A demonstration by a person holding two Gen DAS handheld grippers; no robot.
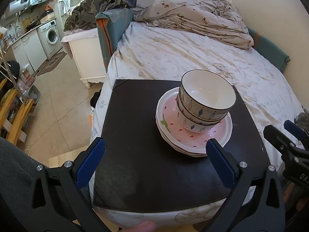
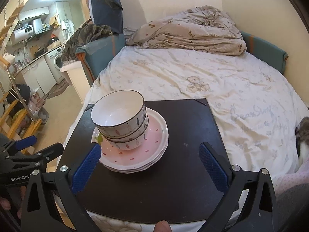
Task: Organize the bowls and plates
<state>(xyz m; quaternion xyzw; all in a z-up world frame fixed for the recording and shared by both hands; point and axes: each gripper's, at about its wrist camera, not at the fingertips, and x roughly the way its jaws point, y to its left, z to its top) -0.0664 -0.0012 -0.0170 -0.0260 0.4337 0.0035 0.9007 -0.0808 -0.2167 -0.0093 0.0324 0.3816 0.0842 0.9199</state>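
Both tools stood wide open and held nothing, the left tool (image 1: 155,154) and right tool (image 2: 149,161) hovering over a dark mat (image 1: 135,119) on the bed (image 1: 173,54). Three nested bowls (image 1: 207,100) sat on stacked plates (image 1: 173,135) in the mat's middle, between both tools.
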